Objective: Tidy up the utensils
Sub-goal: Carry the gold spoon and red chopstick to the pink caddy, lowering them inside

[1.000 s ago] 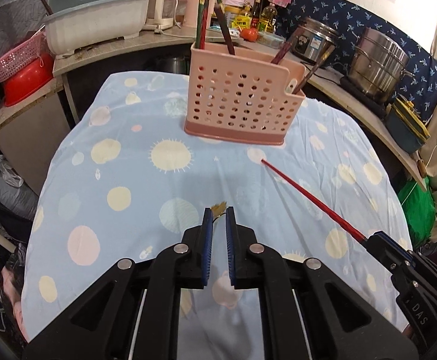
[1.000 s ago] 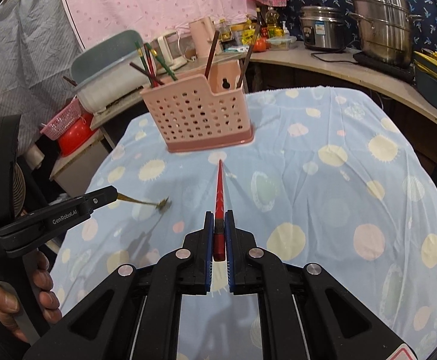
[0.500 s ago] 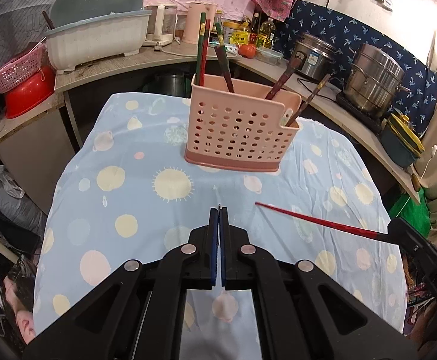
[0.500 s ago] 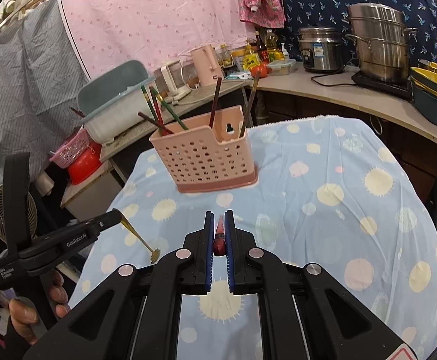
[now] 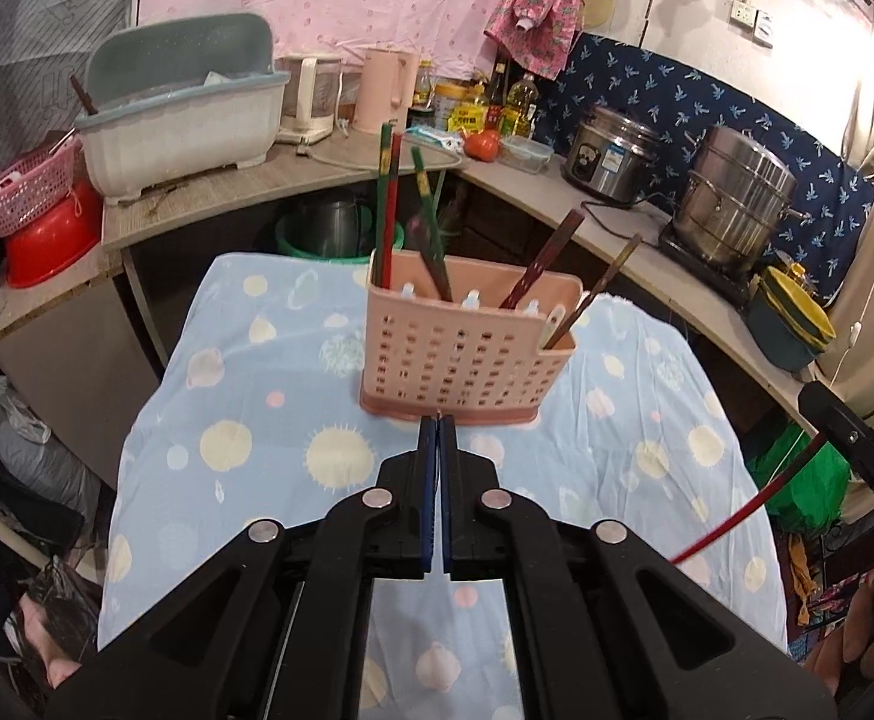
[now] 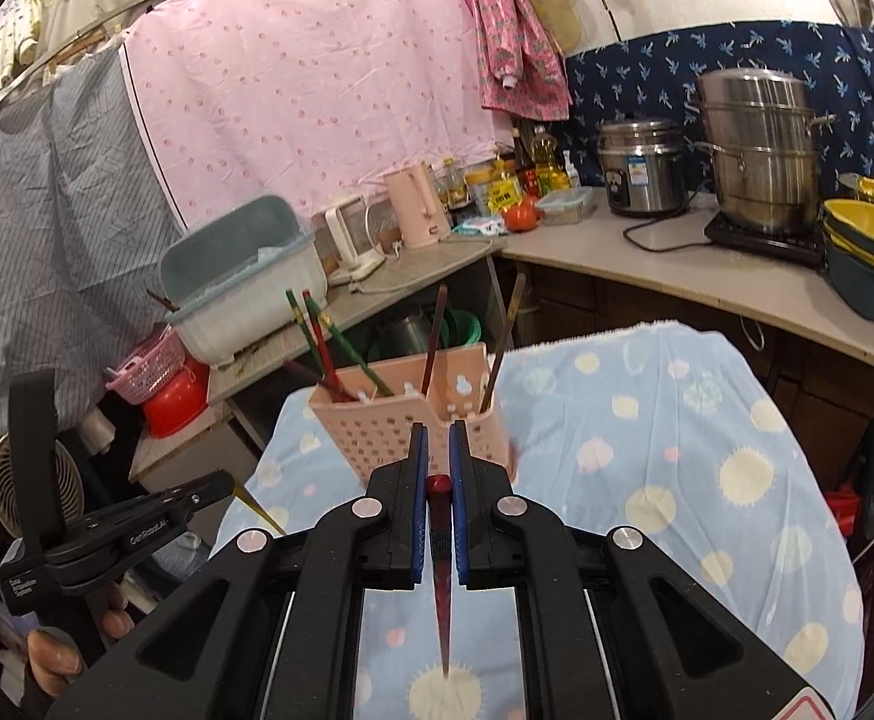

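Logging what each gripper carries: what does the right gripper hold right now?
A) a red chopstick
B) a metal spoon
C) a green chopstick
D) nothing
A: in the right wrist view the right gripper is shut on a red chopstick, whose thin end points down toward the tablecloth.

A perforated utensil caddy (image 5: 458,357) stands on the cloth-covered table (image 5: 245,420) toward its far edge, chopsticks (image 5: 388,204) upright in its left compartment and two more (image 5: 542,258) leaning in its right. Behind the table a counter (image 5: 209,198) carries a dish-drying bin (image 5: 185,126) at left, an electric kettle (image 5: 386,90) at centre, then a rice cooker (image 5: 608,153) and a stacked steamer pot (image 5: 737,198) to the right. A plastic basket (image 5: 23,195) sits at far left.
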The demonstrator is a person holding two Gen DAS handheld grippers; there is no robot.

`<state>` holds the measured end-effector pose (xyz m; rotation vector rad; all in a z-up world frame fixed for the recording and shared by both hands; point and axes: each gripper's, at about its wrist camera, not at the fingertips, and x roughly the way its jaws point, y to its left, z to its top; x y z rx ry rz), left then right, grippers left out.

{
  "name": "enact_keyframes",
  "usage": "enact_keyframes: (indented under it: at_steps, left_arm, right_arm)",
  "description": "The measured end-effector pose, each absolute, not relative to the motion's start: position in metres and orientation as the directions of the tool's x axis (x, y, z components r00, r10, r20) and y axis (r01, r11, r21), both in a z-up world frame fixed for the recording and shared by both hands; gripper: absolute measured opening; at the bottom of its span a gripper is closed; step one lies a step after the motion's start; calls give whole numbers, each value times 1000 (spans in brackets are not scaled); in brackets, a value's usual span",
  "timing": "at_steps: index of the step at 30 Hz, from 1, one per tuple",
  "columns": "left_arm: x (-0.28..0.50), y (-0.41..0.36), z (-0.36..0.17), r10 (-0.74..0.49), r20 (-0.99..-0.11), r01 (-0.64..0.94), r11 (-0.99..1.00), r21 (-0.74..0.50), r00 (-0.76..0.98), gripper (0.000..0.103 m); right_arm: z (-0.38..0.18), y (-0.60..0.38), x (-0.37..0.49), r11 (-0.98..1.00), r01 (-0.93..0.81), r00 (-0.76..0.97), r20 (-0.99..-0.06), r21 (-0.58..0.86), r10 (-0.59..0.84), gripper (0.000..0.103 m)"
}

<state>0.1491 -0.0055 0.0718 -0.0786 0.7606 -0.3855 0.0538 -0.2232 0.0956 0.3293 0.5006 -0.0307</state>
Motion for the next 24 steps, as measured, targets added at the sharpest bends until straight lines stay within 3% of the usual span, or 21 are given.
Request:
enact_keyframes:
  at_steps: [16,24]
  left_arm:
    - [219,-32,176,-420,-512,363,907,-212,750,1]
    - [257,-45,176,-402,-518,354,915,-194,755,1]
  right_arm:
    - [179,-243,143,957,110,941,-339,269,-12,7]
    - [200,-248,186,957,121,956,-291,265,-41,7]
